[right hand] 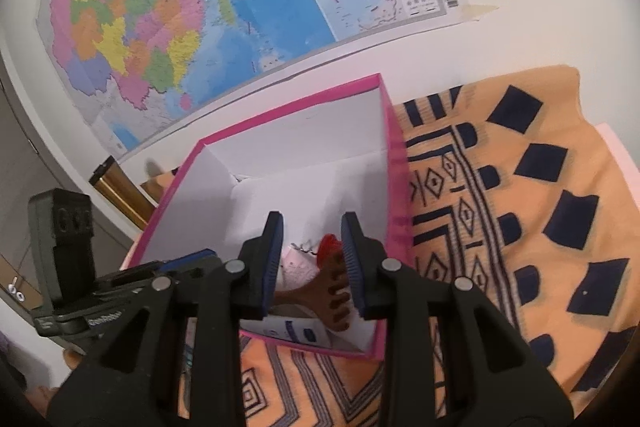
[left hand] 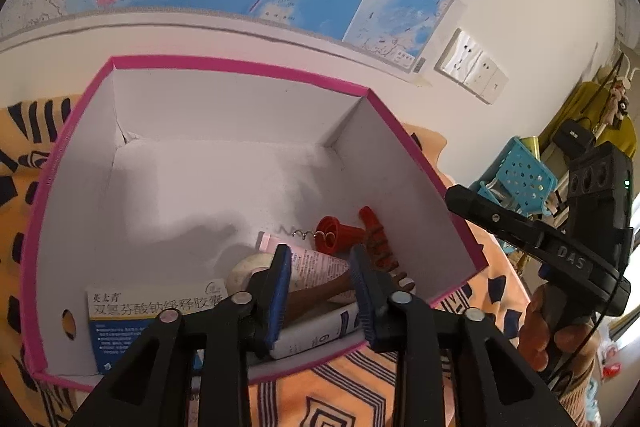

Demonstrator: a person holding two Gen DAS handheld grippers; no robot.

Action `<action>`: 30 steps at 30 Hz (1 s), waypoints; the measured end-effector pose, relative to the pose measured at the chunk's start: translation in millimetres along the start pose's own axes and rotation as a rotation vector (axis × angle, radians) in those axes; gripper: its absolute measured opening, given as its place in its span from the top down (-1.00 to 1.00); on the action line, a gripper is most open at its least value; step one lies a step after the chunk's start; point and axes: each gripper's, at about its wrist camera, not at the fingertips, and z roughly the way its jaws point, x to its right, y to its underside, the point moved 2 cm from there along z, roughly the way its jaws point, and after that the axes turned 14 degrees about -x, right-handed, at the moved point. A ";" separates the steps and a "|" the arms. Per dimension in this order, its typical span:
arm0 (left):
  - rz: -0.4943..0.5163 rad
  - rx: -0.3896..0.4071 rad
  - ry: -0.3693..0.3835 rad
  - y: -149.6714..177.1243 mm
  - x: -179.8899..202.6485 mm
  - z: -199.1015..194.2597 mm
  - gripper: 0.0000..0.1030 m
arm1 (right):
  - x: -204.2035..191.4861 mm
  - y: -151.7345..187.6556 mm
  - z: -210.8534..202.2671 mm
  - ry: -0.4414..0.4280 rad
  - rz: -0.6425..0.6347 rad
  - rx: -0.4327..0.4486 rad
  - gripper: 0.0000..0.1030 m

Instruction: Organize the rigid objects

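Your left gripper [left hand: 320, 291] hovers over the near edge of the pink-rimmed white cardboard box [left hand: 224, 65], its blue-padded fingers [left hand: 280, 291] parted moderately and holding nothing. Everything to be organized already lies in the near part of that box, which sits on an orange cloth with dark geometric patterns [right hand: 500, 227]; whether a counter or a bed lies beneath it, you cannot tell. Reading left to right inside, you have one white-and-blue medicine carton with Chinese print [left hand: 140, 319], one pale roll of tape [left hand: 248, 269], one pink-capped squeeze tube [left hand: 316, 263], one white bottle with a blue label [left hand: 316, 333] lying below it, one brown wooden comb [left hand: 320, 297], and one red plastic corkscrew [left hand: 340, 233] with its metal spiral pointing left. That makes six items, one of each. Your right gripper [right hand: 312, 263] hangs above the same corner, fingers likewise apart and empty, with the comb showing between them. The cloth in view around the box carries no loose items, so the gathering step looks finished or nearly so. Your next move is probably to draw both grippers back clear of the rim, or to look outside these views for anything left.
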 end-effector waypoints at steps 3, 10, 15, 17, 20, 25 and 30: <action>0.022 0.029 -0.008 8.8 3.8 -11.3 -0.04 | 1.1 7.1 -7.0 0.003 -0.006 0.009 0.35; 0.117 0.108 -0.034 37.3 19.7 -46.8 -0.63 | -5.0 33.6 -37.0 -0.006 -0.069 0.043 0.16; 0.158 0.094 -0.011 63.9 24.4 -56.7 -0.79 | -5.5 61.9 -46.2 0.002 -0.111 0.004 -0.07; 0.165 0.070 -0.024 75.8 24.0 -55.1 -0.86 | -3.2 77.0 -43.1 0.026 -0.115 -0.031 -0.07; 0.144 0.032 -0.049 93.0 21.7 -47.9 -0.93 | 2.3 97.3 -33.3 0.055 -0.109 -0.084 -0.07; 0.114 -0.006 -0.072 115.8 19.1 -36.4 -0.93 | 16.6 127.3 -16.5 0.074 -0.051 -0.152 -0.07; 0.103 -0.050 -0.109 131.0 18.3 -28.1 -0.93 | 20.4 141.1 -13.8 0.079 -0.033 -0.175 -0.07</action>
